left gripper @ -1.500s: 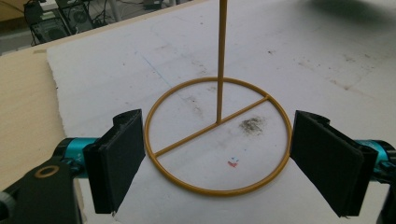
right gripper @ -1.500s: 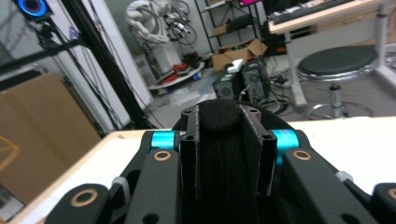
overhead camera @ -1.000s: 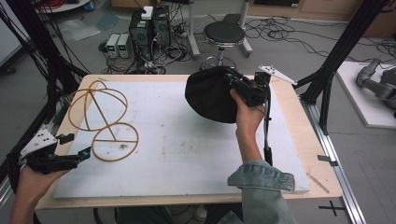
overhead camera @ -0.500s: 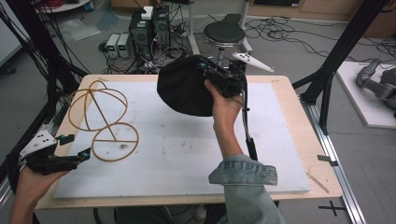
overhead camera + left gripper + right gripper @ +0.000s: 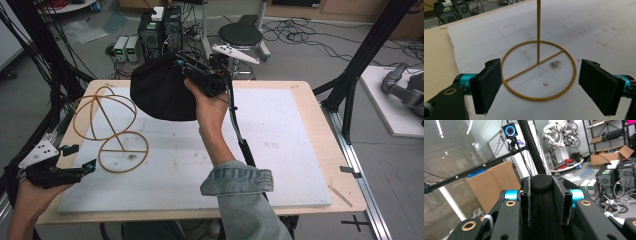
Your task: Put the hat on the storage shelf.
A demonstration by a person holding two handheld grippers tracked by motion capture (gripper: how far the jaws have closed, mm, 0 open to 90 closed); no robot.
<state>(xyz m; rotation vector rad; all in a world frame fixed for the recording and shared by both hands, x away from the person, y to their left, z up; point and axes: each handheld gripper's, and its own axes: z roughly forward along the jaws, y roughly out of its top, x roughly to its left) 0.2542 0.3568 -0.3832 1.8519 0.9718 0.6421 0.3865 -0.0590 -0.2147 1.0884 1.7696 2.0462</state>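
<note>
Apparently midway: black cap (image 5: 160, 87) pinched between the pressed jaws of the right gripper (image 5: 200, 75), lifted beside the wire stand (image 5: 107, 127), not yet hung there; left gripper (image 5: 60, 167) spread wide, idle near its ring base.

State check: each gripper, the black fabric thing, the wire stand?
left gripper: open, jaws wide apart, level with the stand's base ring, not touching it
right gripper: shut on the black hat, raised over the table's far side
black hat: pinched by its edge, lifted, hanging off the table
wire stand: upright on the white board, bare, nothing on it
</note>
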